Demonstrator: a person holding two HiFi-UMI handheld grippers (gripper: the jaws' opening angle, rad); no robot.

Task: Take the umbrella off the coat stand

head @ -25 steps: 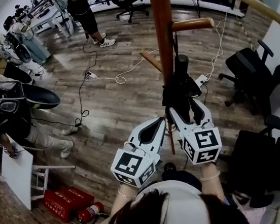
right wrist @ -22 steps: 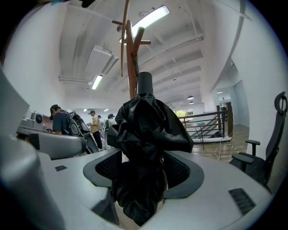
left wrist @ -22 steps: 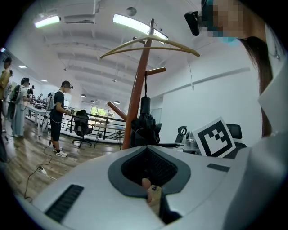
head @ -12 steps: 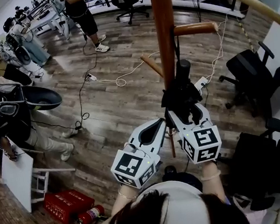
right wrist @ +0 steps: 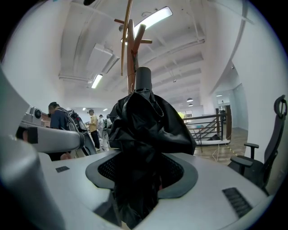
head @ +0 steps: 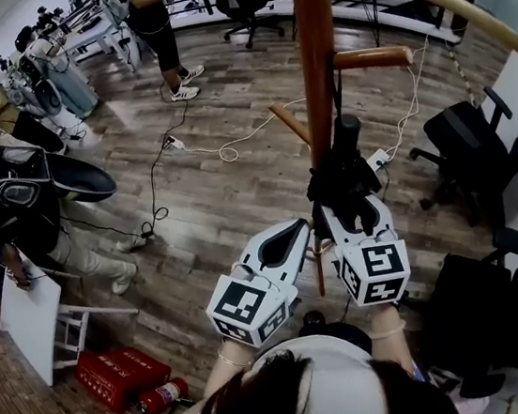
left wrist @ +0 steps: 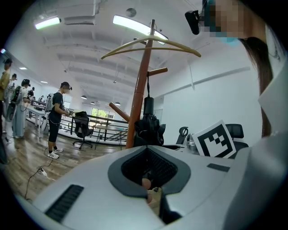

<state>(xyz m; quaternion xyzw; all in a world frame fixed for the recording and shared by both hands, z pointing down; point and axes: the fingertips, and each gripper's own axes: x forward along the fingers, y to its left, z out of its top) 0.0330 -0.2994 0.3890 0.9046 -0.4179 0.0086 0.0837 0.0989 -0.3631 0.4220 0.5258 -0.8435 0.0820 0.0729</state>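
Observation:
A folded black umbrella (head: 340, 176) hangs by its strap from a wooden peg (head: 372, 59) of the brown coat stand (head: 316, 52). My right gripper (head: 346, 204) reaches up at the bundle's lower part. Its jaws stand on either side of the black fabric (right wrist: 146, 117) and are closing on it. In the right gripper view the fabric fills the gap between them. My left gripper (head: 301, 224) is shut with nothing in it, just left of the stand's pole and beside the right one. The left gripper view shows the umbrella (left wrist: 147, 126) ahead against the pole (left wrist: 140, 90).
Black office chairs (head: 473, 140) stand to the right of the stand. Cables (head: 222, 144) trail over the wooden floor. At the left a person (head: 14, 215) crouches by a white board (head: 29, 317), with a red case (head: 115, 374) and a fire extinguisher (head: 165, 393) nearby. More people (head: 155, 26) stand at the back.
The right gripper's jaws have drawn in a little round the umbrella. Both hands have stayed where they were. A person at the back has stepped along.

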